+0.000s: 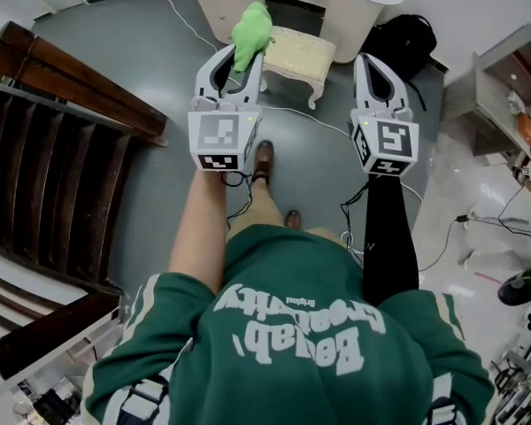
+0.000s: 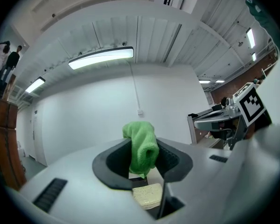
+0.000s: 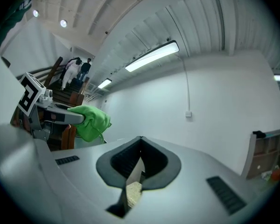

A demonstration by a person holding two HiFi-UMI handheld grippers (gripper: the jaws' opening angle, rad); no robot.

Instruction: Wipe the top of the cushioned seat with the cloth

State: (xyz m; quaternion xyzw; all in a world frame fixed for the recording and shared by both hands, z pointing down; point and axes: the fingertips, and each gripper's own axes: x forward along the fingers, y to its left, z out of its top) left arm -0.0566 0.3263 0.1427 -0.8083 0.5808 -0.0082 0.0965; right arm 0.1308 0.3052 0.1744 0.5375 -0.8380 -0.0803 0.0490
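Observation:
A green cloth [image 1: 251, 29] sticks out of my left gripper [image 1: 242, 60], which is shut on it and held above the floor, just left of the cream cushioned seat [image 1: 299, 53]. In the left gripper view the cloth [image 2: 141, 148] hangs between the jaws, and a bit of the seat [image 2: 147, 195] shows through the gap below. My right gripper [image 1: 372, 60] is shut and holds nothing, just right of the seat. In the right gripper view its jaws meet with only a thin slit, and the cloth [image 3: 89, 120] shows at the left.
The seat stands in front of a white dressing table [image 1: 341, 7]. A black bag [image 1: 405, 41] lies to its right. A dark wooden staircase [image 1: 44, 149] fills the left side. Cables [image 1: 311, 118] trail over the grey floor, and shelving [image 1: 513, 87] stands at the right.

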